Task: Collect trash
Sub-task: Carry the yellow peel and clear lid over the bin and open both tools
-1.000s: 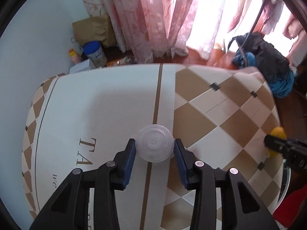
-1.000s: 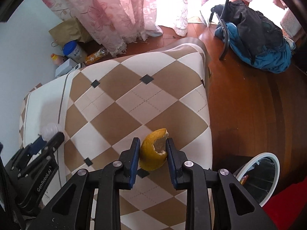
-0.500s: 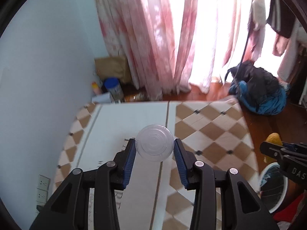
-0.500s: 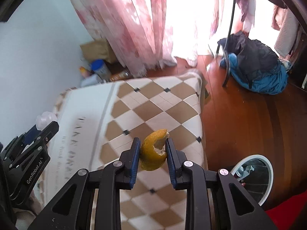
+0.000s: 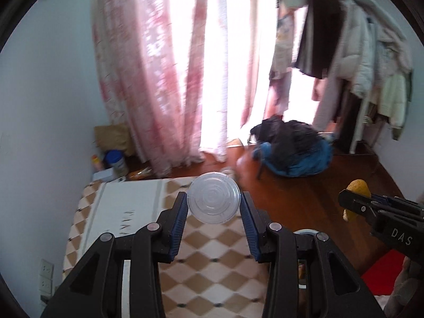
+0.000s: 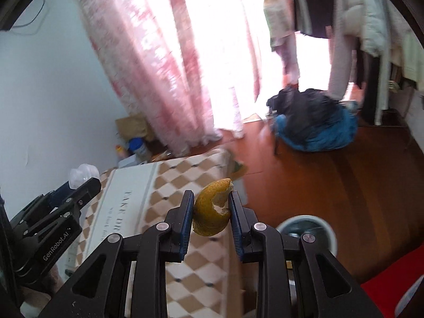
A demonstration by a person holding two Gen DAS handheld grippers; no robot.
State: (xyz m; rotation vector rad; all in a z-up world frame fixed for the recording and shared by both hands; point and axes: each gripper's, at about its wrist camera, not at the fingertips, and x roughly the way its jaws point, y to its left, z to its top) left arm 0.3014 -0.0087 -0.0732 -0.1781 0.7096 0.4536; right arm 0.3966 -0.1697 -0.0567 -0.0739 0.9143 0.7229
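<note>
The left gripper (image 5: pixel 214 206) has its jaws closed on a round clear plastic lid (image 5: pixel 213 197), whose flat face looks back at the camera. The right gripper (image 6: pixel 210 210) has its jaws closed on a curved yellow fruit peel (image 6: pixel 212 208), standing tall between them. Under both jaws lies a bed with a brown and cream checked cover (image 6: pixel 169 188). Below the right jaws, a round white bin (image 6: pixel 328 232) sits on the red-brown wooden floor (image 6: pixel 344 180). Far ahead are pink curtains (image 5: pixel 159 66) and a blue and black heap of clothes (image 5: pixel 294 151).

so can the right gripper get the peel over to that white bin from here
Probably yes. The right gripper holds the orange peel in the air, and the white bin sits open on the floor just below-right, nothing between them.
</note>
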